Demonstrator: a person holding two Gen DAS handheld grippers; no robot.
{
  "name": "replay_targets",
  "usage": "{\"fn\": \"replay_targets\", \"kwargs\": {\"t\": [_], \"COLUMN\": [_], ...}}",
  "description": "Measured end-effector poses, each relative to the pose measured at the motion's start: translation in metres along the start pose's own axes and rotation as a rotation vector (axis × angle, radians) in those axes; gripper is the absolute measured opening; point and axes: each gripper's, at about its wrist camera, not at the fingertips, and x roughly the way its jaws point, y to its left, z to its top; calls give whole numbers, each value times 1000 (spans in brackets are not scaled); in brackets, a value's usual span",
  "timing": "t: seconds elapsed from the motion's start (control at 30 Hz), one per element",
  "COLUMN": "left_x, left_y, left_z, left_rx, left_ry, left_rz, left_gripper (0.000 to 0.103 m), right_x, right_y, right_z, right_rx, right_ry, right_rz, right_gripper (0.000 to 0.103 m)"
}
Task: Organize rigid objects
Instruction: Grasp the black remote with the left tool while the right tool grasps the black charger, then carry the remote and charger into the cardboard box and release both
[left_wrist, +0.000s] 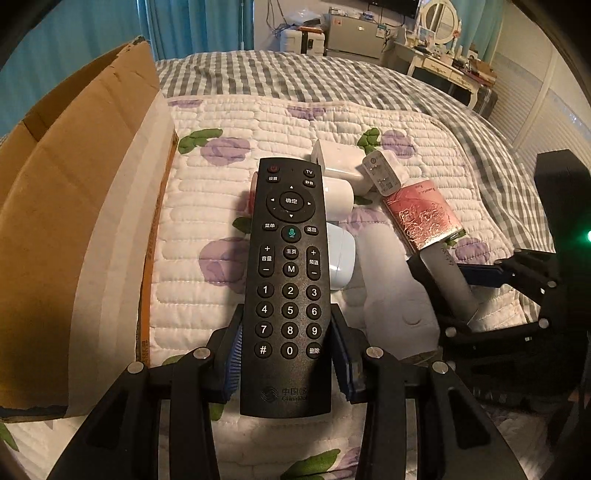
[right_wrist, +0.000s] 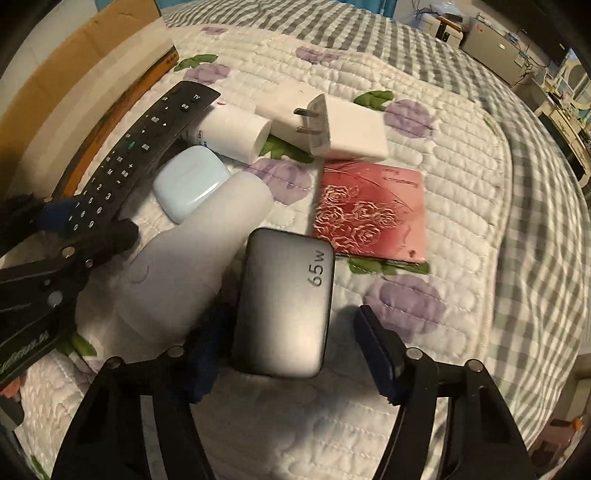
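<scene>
My left gripper (left_wrist: 290, 354) is shut on a black TV remote (left_wrist: 290, 280), gripped at its lower half, above the quilt; the remote also shows in the right wrist view (right_wrist: 140, 147). My right gripper (right_wrist: 291, 354) is open around a grey 65W charger (right_wrist: 284, 306); its right pad stands clear of the charger. On the quilt lie a white bottle (right_wrist: 192, 258), a light blue case (right_wrist: 190, 181), a white cylinder (right_wrist: 232, 133), a white plug adapter (right_wrist: 332, 125) and a pink rose-embossed box (right_wrist: 373, 214).
An open cardboard box (left_wrist: 74, 206) stands at the left beside the quilt. The flowered white quilt (left_wrist: 221, 295) covers a grey checked bed. A dresser and clutter stand at the far wall (left_wrist: 436, 55).
</scene>
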Motion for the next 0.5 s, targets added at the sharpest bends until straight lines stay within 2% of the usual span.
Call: {"fn": "replay_targets", "kwargs": {"t": [0.07,0.1,0.13,0.5], "left_x": [-2,-4,-4,-39], "left_y": [1,1,2,3], "left_z": [-1,-1,-1,4], "left_rx": [-4,-9,-11,-18], "left_ry": [-3,-4,-5,-68], "left_rz": [-7,-12,-17,-64], "left_gripper": [41,41,41,41], "right_x": [1,1,0,-45], "right_y": [-4,-4,-6,-17], "right_z": [2,3,4,2], "right_rx": [25,33,46,104], "right_ry": [-14,-19,-30,-131], "right_rz": [28,44,82,-48], "right_gripper": [60,48,46,44]}}
